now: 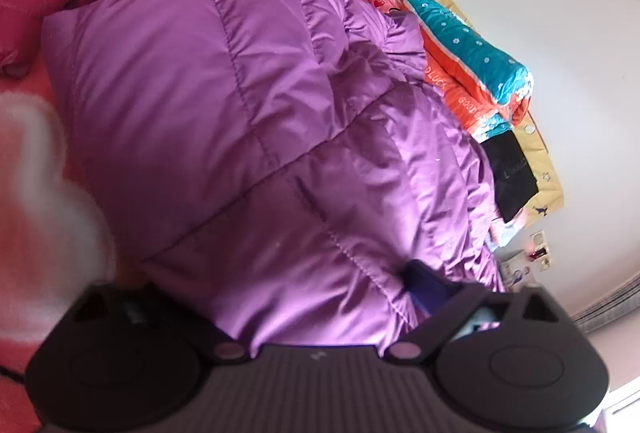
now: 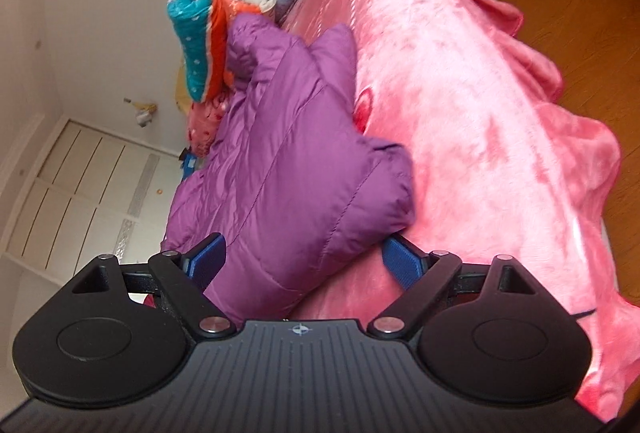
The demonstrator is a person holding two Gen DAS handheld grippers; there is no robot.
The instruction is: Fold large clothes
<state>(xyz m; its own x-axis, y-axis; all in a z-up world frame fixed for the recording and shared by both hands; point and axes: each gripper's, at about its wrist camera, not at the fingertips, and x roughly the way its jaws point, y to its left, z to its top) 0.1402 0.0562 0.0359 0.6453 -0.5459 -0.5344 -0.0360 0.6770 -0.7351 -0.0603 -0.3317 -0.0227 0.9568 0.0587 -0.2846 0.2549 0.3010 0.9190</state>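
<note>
While the purple puffer jacket [image 2: 288,169] lies bunched on the bed's pink blanket [image 2: 480,137], both hand-held grippers, left [image 1: 288,297] and right [image 2: 302,259], straddle it released; puffy, light and slippery, it wants pinching along a quilted seam.

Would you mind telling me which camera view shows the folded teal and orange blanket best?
The left wrist view shows the teal and orange blanket best: its whole length lies in view beside the purple puffer jacket, with dots and lettering readable. The right wrist view shows the blanket end-on and smaller, partly hidden behind the jacket.
</note>
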